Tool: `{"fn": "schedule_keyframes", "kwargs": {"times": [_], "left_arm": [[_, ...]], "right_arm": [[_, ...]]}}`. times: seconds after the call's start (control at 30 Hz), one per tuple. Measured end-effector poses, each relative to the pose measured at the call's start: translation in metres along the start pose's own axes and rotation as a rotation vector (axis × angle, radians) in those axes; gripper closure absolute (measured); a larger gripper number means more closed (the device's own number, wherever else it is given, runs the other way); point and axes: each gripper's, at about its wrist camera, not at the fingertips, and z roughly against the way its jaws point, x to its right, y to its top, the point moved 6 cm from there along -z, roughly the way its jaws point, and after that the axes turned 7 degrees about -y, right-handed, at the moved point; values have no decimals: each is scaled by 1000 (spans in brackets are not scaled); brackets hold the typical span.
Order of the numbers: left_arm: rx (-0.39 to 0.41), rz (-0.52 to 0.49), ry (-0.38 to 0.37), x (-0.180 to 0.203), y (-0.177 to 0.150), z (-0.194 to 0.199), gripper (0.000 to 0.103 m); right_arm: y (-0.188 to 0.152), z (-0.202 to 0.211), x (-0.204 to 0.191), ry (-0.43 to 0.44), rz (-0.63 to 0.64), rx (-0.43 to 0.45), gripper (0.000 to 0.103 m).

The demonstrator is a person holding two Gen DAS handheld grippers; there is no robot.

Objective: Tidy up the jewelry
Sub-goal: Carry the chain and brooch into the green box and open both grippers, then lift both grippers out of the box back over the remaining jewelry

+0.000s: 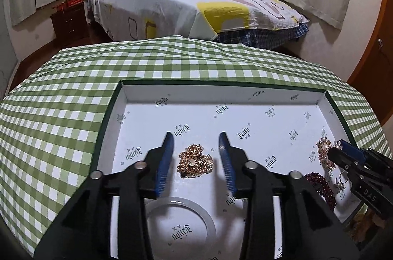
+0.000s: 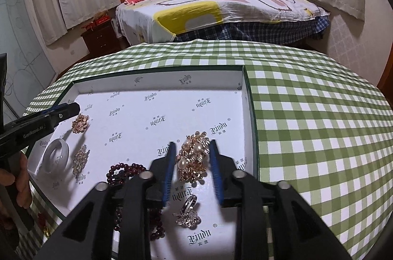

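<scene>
A shallow white-lined box [image 1: 221,94] [image 2: 157,78] with a dark green rim lies on the checked table. My left gripper [image 1: 196,140] is open, its blue fingers on either side of a gold brooch [image 1: 195,161] [image 2: 80,123] on the box floor. My right gripper [image 2: 192,145] has its fingers close on both sides of a gold and pearl brooch [image 2: 194,156] [image 1: 324,149]; it seems to grip the brooch. In the box also lie a dark red bead bracelet [image 2: 122,172] [image 1: 321,186], a white bangle [image 2: 55,156] [image 1: 180,215], a silver ring [image 2: 188,210] and another sparkly brooch [image 2: 79,159].
The table has a green and white checked cloth [image 1: 61,117] [image 2: 319,124]. Behind it stand a bed [image 1: 191,4] and a dark nightstand [image 1: 70,19]. Curtains hang along the walls. A hand [image 2: 14,186] holds the left gripper's handle.
</scene>
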Motion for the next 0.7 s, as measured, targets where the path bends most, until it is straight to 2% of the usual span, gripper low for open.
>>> {"fn": "schedule_keyframes", "kwargs": {"times": [0.3, 0.53, 0.7], "left_arm": [[93, 3, -11, -2, -1, 41, 49], [187, -8, -9, 4, -15, 93, 49], [218, -5, -2, 9, -30, 122, 49]], "right_arm": [[8, 33, -5, 14, -5, 91, 66], [0, 75, -19, 25, 22, 165, 65], [-11, 92, -23, 29, 13, 186, 65]]}}
